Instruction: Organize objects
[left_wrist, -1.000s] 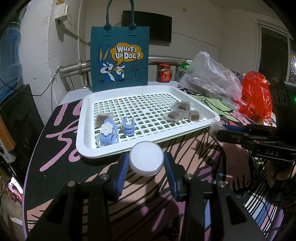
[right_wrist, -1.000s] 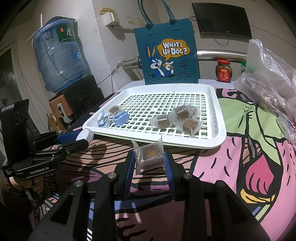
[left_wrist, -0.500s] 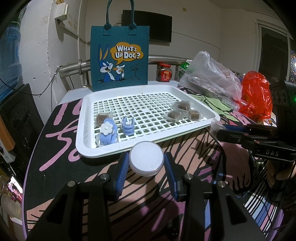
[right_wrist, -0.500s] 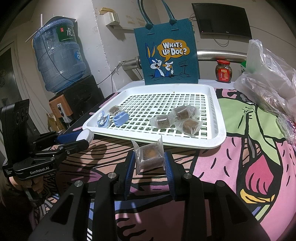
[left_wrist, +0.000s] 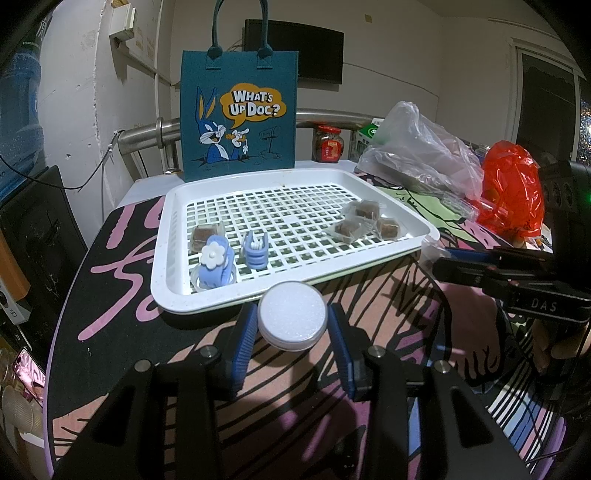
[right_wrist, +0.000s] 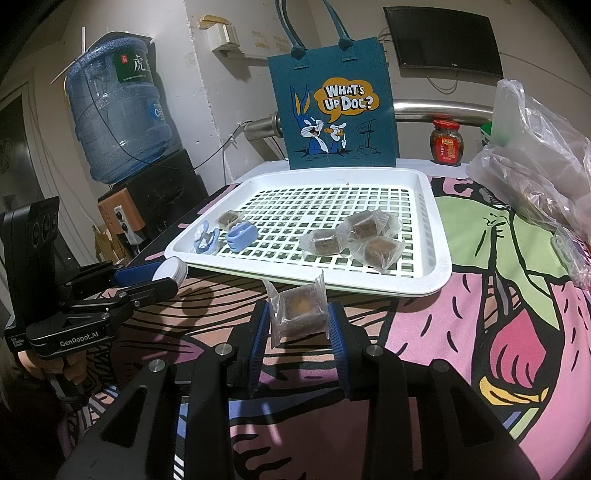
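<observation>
Your left gripper (left_wrist: 291, 334) brackets the small round white-lidded jar (left_wrist: 292, 320) at the near rim of the white slotted plastic tray (left_wrist: 166, 266), though whether the pads are pinching it I cannot tell; it looks light, rigid and slick, so squeeze across its sides. Your right gripper (right_wrist: 297, 326) clamps the clear-wrapped brown cake square (right_wrist: 297, 309) just short of the tray; it looks soft and crinkly, so hold the block, not the film.

Both fisheye views are dim at the edges, with black vignetted corners and strongly bowed lines toward the rim. Light falls from overhead, brightening the white tray (left_wrist: 168, 258) and the pale wall (right_wrist: 229, 122). Each gripper casts soft shadows on the patterned table (right_wrist: 480, 332). The clear plastic bag (left_wrist: 417, 151) shows mild glare. Focus stays sharp centrally.
</observation>
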